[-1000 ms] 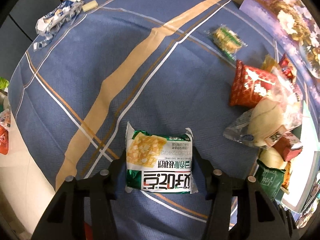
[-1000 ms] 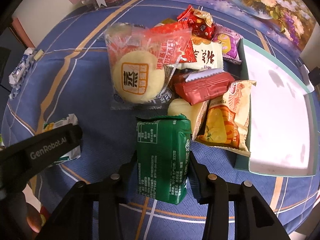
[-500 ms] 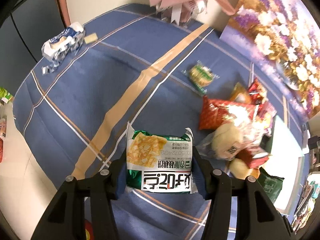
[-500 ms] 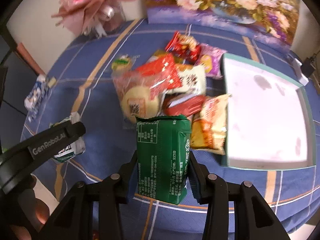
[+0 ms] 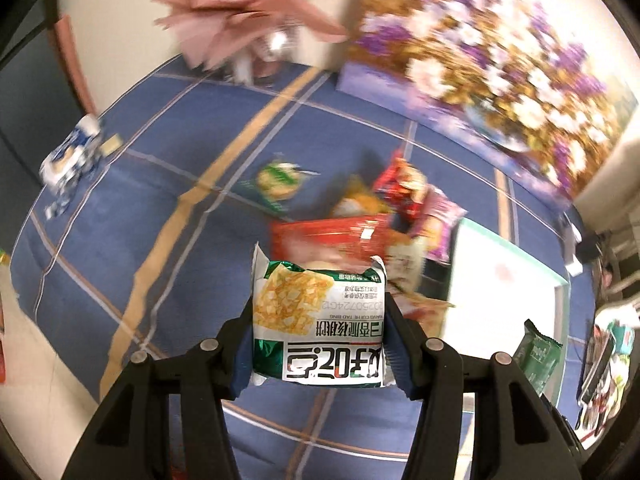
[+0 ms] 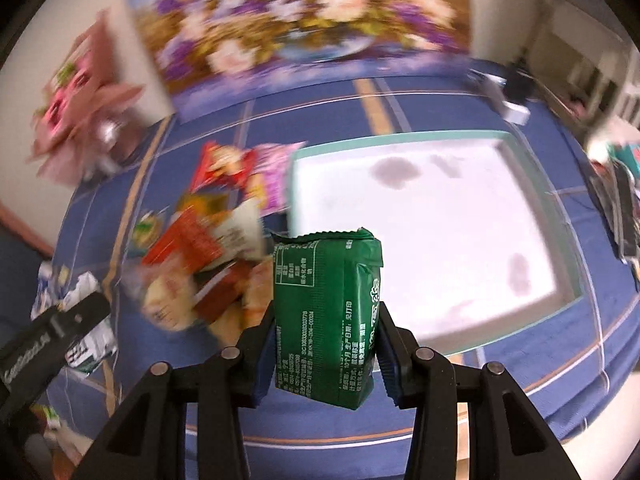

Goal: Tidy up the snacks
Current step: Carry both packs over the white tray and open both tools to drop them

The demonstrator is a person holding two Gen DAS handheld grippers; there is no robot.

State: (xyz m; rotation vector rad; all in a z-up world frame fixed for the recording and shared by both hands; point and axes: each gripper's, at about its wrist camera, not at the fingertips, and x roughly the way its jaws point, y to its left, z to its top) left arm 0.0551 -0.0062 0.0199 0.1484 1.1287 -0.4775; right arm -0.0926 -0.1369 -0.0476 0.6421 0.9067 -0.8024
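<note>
The white-and-green snack packet is glossy plastic film with crimped ends, foil-bright at its green corners. The dark green packet is duller film, creased and softly sheened. The gripper fingers are matt black plastic with small metal rivets — their pads look like ribbed blue rubber. The tablecloth is matt woven cloth. At three o'clock in the right wrist view, the tray shows a smooth white inside — stained in spots.
</note>
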